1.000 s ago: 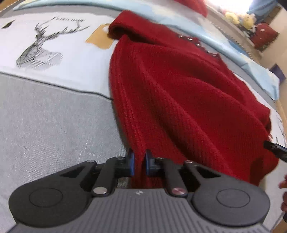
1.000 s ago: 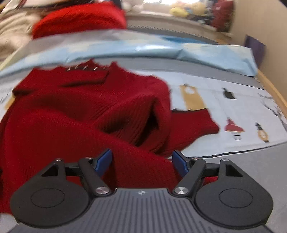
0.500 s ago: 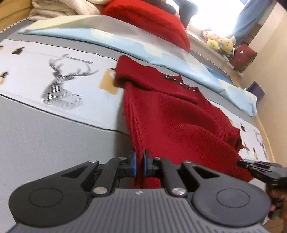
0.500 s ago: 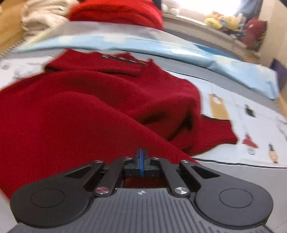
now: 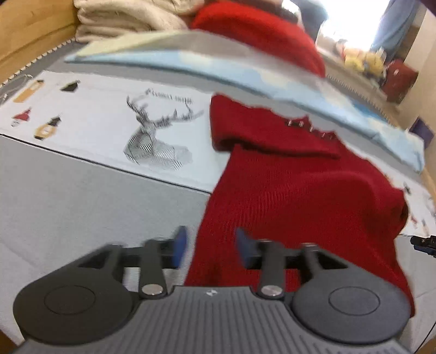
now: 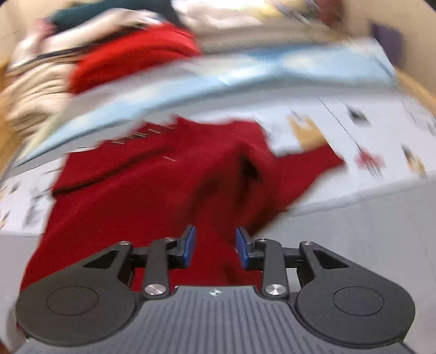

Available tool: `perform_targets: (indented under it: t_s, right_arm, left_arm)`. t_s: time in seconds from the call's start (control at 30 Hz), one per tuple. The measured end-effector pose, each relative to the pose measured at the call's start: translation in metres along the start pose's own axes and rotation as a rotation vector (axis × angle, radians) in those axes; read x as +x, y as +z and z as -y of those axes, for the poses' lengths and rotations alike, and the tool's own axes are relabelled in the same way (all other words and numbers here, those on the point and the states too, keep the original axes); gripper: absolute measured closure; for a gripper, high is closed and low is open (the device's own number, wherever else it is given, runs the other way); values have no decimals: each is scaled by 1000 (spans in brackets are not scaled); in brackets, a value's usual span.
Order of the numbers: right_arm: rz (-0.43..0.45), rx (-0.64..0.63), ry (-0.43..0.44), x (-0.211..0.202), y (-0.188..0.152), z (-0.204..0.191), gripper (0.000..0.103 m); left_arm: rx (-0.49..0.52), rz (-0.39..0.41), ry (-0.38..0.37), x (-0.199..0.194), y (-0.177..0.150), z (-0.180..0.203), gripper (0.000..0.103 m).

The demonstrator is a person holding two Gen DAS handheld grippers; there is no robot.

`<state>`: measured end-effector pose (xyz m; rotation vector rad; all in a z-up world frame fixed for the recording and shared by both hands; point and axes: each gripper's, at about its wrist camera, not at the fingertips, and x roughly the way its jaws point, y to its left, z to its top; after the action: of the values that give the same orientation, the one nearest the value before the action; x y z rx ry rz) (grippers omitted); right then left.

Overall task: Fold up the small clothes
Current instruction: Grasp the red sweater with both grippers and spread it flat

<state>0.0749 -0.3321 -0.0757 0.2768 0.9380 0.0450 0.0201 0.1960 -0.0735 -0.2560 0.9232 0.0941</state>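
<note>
A small dark red knit sweater point(image 5: 294, 190) lies rumpled on the bed, collar with small buttons at the far end, hem toward me. My left gripper point(image 5: 211, 249) is open over the hem's left edge, with red knit between the blue pads. In the blurred right wrist view the sweater point(image 6: 152, 196) spreads ahead, one sleeve point(image 6: 313, 166) out to the right. My right gripper point(image 6: 215, 246) is open over the hem near its right side. Its tip shows at the left wrist view's right edge point(image 5: 423, 242).
The bed has a grey cover point(image 5: 68, 207) and a white printed sheet with a deer drawing point(image 5: 155, 136). A light blue cloth point(image 5: 245, 79) lies behind the sweater. A bright red garment point(image 5: 259, 30) and beige folded clothes point(image 5: 122, 19) are stacked at the back.
Both grippers were shut on the sweater's hem half a second ago and have now opened. Both cameras have lifted and tilted, showing more of the far bed.
</note>
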Motion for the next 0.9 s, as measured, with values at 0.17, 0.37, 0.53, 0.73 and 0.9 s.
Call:
perform_targets:
  t_s: [0.17, 0.37, 0.53, 0.73, 0.9]
  right_arm:
    - [-102, 67, -16, 42, -6, 0, 69]
    - [-180, -26, -51, 81, -14, -12, 59]
    - [-176, -137, -33, 82, -24, -20, 66]
    - [-176, -190, 36, 62, -35, -24, 86]
    - [-82, -199, 15, 13, -29, -9, 90]
  left_arm:
    - [-89, -122, 37, 55, -2, -6, 46]
    - [-206, -223, 48, 96, -4, -27, 46]
    - [-188, -219, 52, 101, -8, -21, 50]
    - [-71, -163, 47, 86, -16, 4, 96]
    - [-24, -99, -16, 46, -19, 16, 97]
